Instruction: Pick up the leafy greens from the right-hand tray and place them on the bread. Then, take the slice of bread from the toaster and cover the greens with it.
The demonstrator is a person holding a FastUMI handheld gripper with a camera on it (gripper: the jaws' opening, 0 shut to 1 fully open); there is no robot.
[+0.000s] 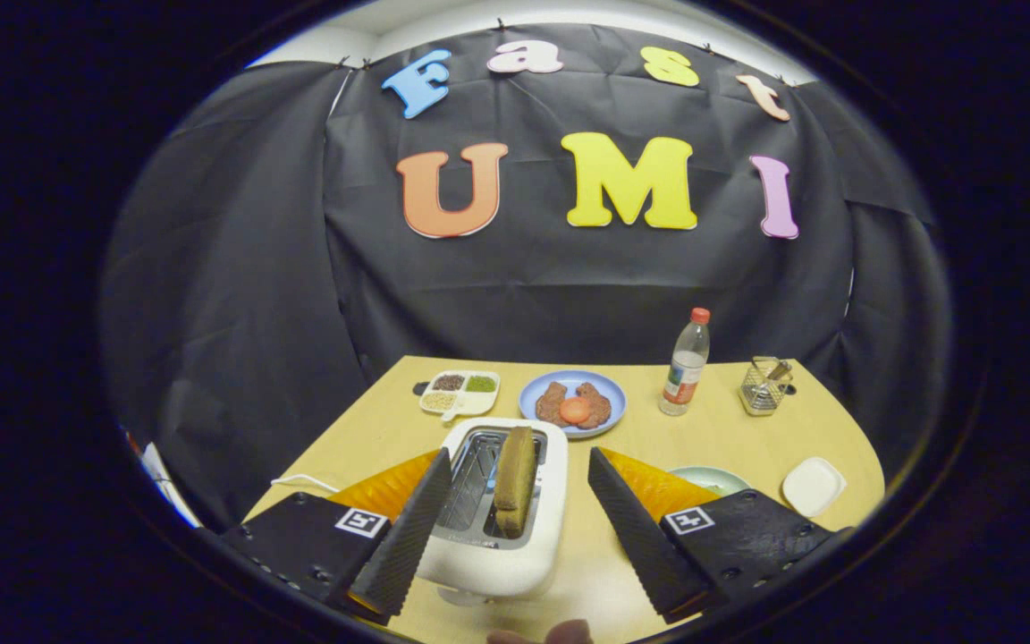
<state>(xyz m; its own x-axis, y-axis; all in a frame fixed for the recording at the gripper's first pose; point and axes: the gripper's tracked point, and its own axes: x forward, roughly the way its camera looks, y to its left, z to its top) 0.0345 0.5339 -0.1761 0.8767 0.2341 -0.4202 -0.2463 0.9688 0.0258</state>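
Observation:
A white toaster [515, 546] stands on the table between my fingers, nearer the left one. A brown bread slice [515, 478] stands upright in its right slot; the left slot looks empty. My gripper [519, 456] is open, one finger on each side of the toaster, touching nothing. Beyond the toaster lies a blue plate [612, 394] with brown flat pieces [552, 402] and an orange-red round slice [575, 410] on them. A pale green dish [712, 478] peeks out behind the right finger, and its contents are hidden.
A divided white tray [460, 392] of grains sits at the back left. A plastic bottle [685, 362] with a red cap and a wire basket [764, 386] stand at the back right. A small white dish [812, 486] lies near the table's right edge. A white cord [305, 481] runs left.

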